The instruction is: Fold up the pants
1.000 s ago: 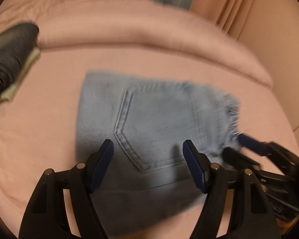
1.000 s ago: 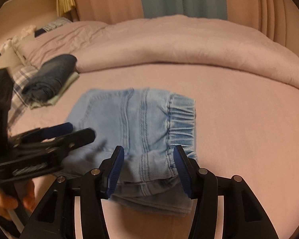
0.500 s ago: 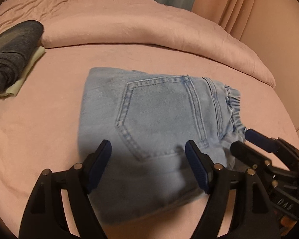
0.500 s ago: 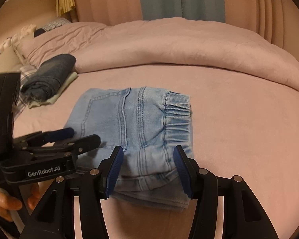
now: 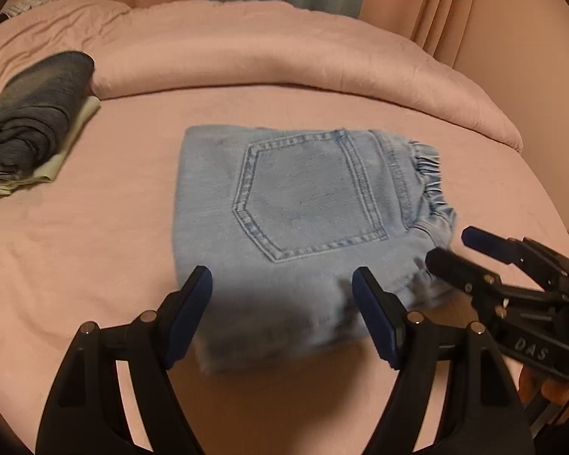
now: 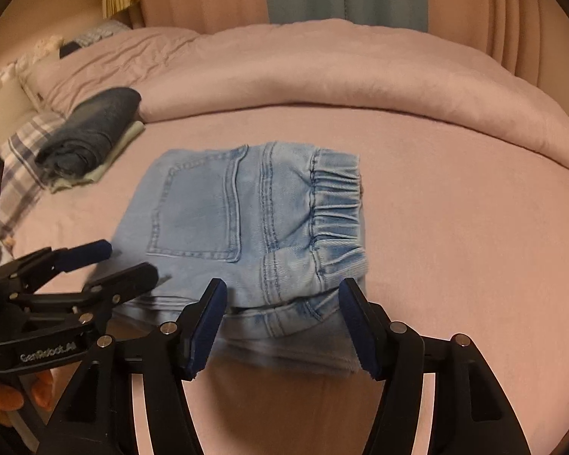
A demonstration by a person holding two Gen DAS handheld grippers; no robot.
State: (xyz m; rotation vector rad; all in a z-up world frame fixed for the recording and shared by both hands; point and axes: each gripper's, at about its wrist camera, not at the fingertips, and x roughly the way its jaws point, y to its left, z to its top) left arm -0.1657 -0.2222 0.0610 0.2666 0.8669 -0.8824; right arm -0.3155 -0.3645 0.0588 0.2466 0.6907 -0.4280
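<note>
Withdrawn "GenRobot.AI" left hand-held gripper (image 6: 106, 265)

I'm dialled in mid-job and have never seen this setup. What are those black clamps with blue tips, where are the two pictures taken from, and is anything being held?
There is no robot here: a person holds a hand-held clamp in each hand. Each clamp carries a camera looking forward along its two blue-padded fingers, so each picture is one clamp's own view.

In the left view, the left gripper fills the bottom and the right gripper pokes in from the side. The right view shows the right gripper below and the left gripper beside it.

On the pink bed lie folded light-blue jeans, pocket up. A dark folded stack sits farther back.

Nothing is held: the left jaws stand apart above the jeans and the right jaws are opening.
</note>
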